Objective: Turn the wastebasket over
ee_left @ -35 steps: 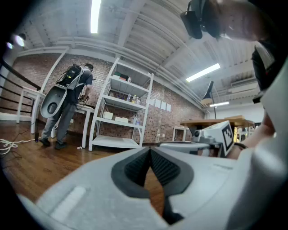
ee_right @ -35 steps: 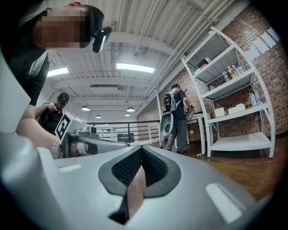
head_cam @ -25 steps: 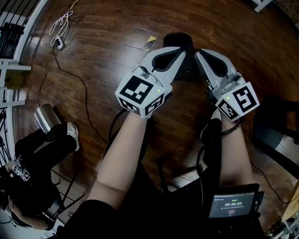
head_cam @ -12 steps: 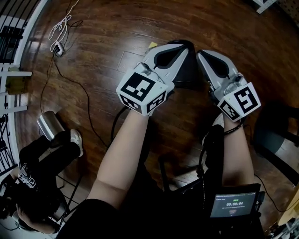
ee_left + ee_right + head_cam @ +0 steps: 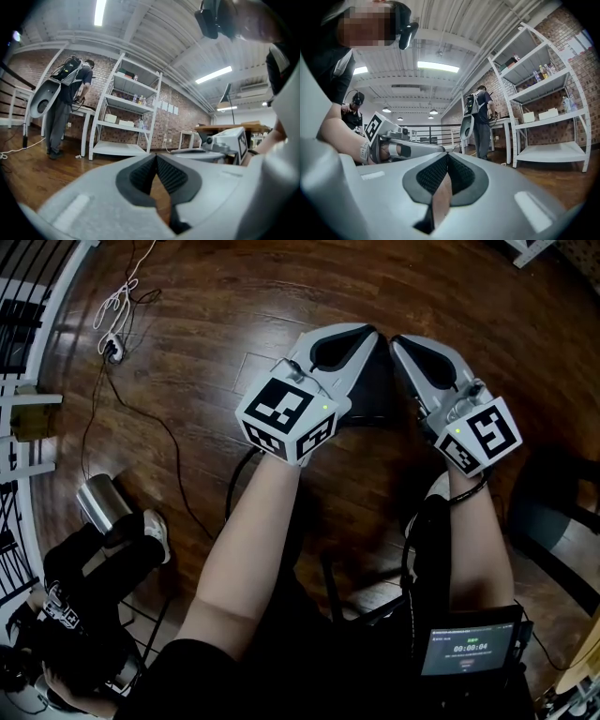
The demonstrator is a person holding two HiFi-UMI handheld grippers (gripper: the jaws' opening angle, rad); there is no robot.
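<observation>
In the head view the black wastebasket [image 5: 379, 381] stands on the wooden floor, mostly hidden beneath and between my two grippers. My left gripper [image 5: 368, 332] is held level over its left side, my right gripper [image 5: 397, 339] over its right side. Whether either touches it is not visible. Both point forward, side by side. In the left gripper view the left gripper [image 5: 156, 155] has its pads meeting at the tip with nothing between them. The right gripper [image 5: 447, 153] looks the same in its own view. Neither gripper view shows the wastebasket.
White cables [image 5: 120, 298] trail over the floor at the far left by a white railing [image 5: 21, 362]. A metal cylinder [image 5: 101, 501] and a shoe [image 5: 156, 532] lie at the left. A dark chair [image 5: 555, 507] stands right. White shelving [image 5: 125, 112] and a person with a backpack [image 5: 65, 103] are ahead.
Both grippers have slid forward together over the floor. The wastebasket, partly exposed beyond their tips earlier, is now more covered, and the yellow scrap beside it is hidden.
</observation>
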